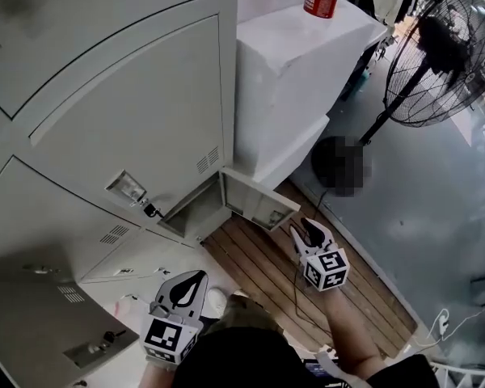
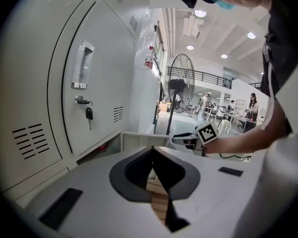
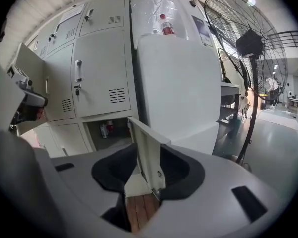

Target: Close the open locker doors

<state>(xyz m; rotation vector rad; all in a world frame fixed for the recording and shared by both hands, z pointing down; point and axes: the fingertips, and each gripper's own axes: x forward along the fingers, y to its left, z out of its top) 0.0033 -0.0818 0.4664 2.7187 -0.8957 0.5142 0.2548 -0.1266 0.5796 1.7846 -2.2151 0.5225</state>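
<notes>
At 7 o'clock in the head view, the left gripper (image 1: 197,275) has its jaws together, empty. At 4 o'clock, the right gripper (image 1: 309,228) has its jaws apart astride the edge of the open bottom locker door (image 1: 257,200), which is swung out near centre.

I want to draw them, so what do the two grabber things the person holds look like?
The left gripper and right gripper are pale grey shells with black pads lining pointed jaws. Each carries a white cube printed with black square markers. A thin cable trails by the right one. The person wears a dark top.
</notes>
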